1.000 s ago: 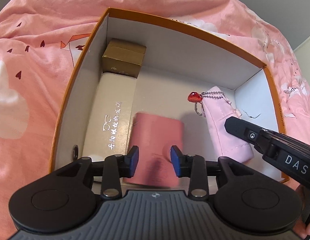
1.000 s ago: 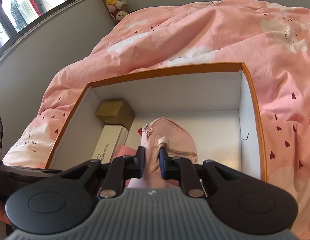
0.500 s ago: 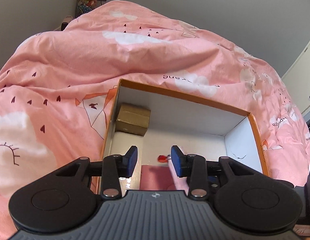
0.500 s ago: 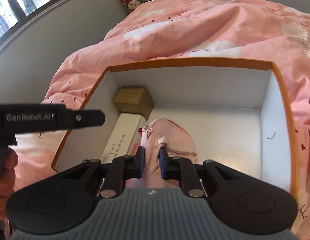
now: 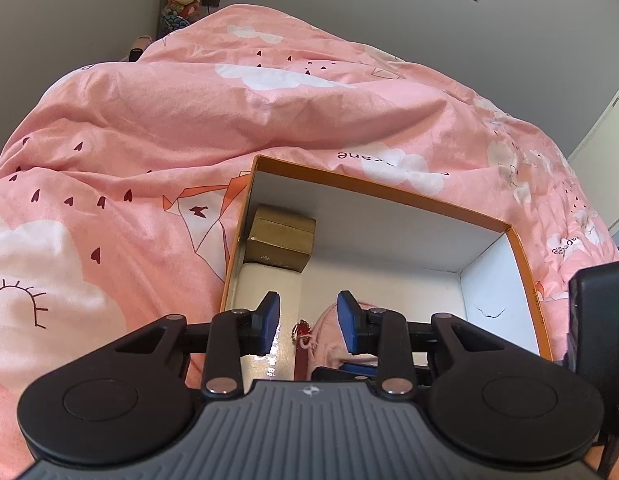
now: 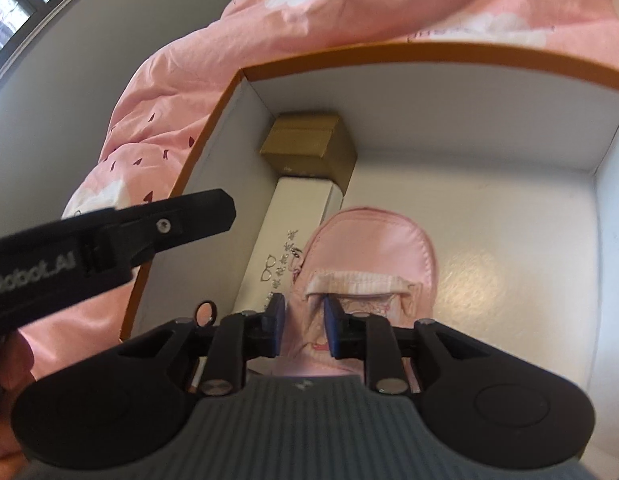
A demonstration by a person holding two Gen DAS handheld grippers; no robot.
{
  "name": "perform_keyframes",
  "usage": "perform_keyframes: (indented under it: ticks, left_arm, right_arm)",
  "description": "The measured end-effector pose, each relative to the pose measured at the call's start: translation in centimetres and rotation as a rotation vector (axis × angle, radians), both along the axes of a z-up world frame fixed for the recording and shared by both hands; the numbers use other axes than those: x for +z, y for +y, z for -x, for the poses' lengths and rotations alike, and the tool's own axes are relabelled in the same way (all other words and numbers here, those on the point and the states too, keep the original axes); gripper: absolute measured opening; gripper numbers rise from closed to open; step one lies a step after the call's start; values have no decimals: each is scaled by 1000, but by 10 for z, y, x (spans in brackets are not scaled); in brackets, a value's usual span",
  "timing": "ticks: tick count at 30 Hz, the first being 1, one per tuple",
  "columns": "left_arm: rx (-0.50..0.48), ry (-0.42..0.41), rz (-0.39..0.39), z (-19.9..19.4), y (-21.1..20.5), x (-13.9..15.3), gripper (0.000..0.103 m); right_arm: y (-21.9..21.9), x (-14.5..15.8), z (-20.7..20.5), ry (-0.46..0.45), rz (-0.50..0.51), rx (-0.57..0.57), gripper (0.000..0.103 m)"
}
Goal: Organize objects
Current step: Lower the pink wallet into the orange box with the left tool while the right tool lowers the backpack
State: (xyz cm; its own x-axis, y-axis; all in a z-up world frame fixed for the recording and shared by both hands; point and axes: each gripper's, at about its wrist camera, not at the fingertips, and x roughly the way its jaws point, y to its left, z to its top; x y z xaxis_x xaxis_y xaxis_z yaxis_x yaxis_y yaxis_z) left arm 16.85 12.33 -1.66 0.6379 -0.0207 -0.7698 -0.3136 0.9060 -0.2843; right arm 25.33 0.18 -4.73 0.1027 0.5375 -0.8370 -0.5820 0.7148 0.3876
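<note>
While the left gripper hangs above the near edge of the orange box, its jaws are closing on nothing — only air lies between the 2 blue pads. Inside the box, a gold carton sits in the far-left corner, a white glasses case lies just in front of it, and the pink pouch peeks out below the pads beside a red charm.

From the right wrist view, the right gripper is low over the pink pouch, which lies on the box floor just beside the glasses case. Its jaws are opening, with the pouch's gathered mouth between the pads; no pinch on the cloth is evident.

The pouch looks soft, light and floppy — likely to sag, so the bunched fabric at its mouth seems the best hold.
</note>
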Motion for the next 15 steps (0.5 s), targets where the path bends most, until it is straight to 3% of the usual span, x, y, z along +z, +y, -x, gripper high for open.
perform_keyframes:
  ticks: [4,11,15]
  left_arm:
    - [4,1,0,1,2,-1,37]
    - [-27,22,-12,-1,-8,-11,36]
    - [-52,38,-16,-4,-15,-18,36]
  right_arm:
    - [-4,-3,-2,57,-48,3,28]
    - [-37,24,-7,-59,-46,-64,31]
    - [-49,16,-16,-51,-4,-109,31]
